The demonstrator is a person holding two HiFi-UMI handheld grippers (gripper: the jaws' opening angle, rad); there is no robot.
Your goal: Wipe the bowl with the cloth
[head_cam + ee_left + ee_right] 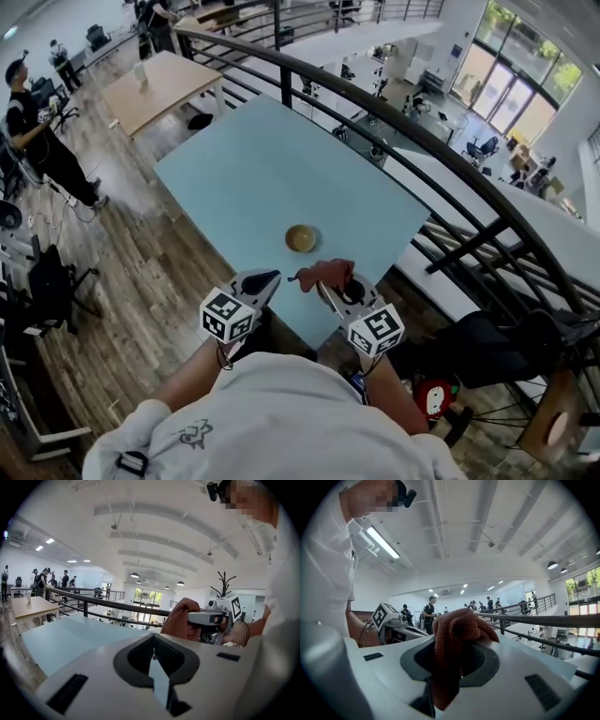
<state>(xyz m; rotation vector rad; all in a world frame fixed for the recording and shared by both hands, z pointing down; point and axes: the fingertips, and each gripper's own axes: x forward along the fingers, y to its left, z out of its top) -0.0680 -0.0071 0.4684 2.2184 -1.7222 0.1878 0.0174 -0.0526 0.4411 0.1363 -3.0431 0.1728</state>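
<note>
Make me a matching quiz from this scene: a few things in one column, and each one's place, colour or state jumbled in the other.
Things:
1. bowl
2. cloth
3. left claw
4. table

Descriptions:
a. shut and empty
b. gripped by the right claw
c. light blue
d. standing untouched, just ahead of both claws

Pairs: 1-d, 2-b, 3-a, 4-c
</note>
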